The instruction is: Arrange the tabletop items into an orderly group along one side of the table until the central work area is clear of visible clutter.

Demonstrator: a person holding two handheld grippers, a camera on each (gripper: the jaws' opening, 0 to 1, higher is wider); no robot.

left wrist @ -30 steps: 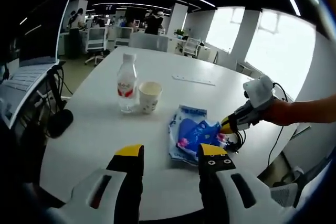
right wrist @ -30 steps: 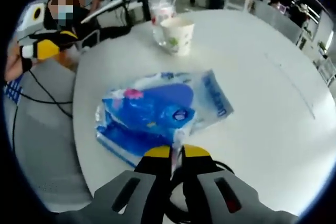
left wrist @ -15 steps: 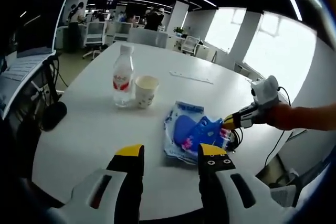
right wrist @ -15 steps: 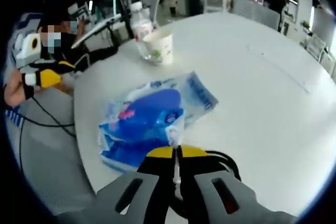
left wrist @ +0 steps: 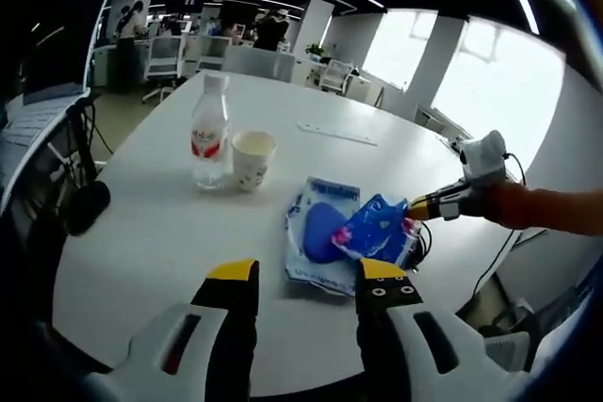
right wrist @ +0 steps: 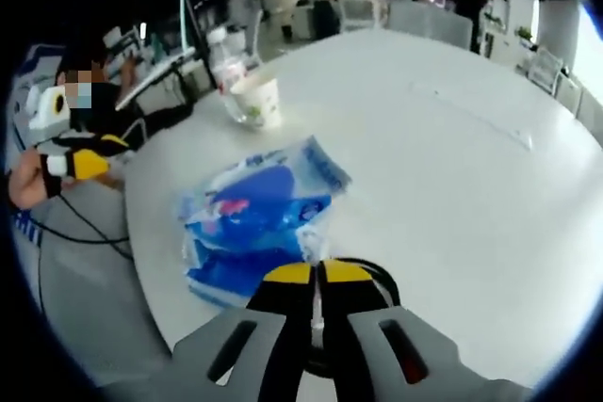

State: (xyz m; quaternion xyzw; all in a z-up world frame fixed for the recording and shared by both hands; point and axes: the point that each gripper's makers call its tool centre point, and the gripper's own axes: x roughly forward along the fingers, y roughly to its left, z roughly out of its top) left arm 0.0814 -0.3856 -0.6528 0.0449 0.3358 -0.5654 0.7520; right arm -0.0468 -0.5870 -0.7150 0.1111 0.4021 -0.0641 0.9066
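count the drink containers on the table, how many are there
2: a plastic water bottle with a red label near the table's far-left side, and a paper cup right beside it. None seem hidden.

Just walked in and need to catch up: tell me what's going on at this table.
A person is tidying a white table with a handheld gripper in each hand. The right gripper is shut on the edge of a blue plastic package, its pinched corner lifted off the table near the edge. The left gripper is open and holds nothing, hanging over the near side of the table. A water bottle and a paper cup stand upright side by side farther along.
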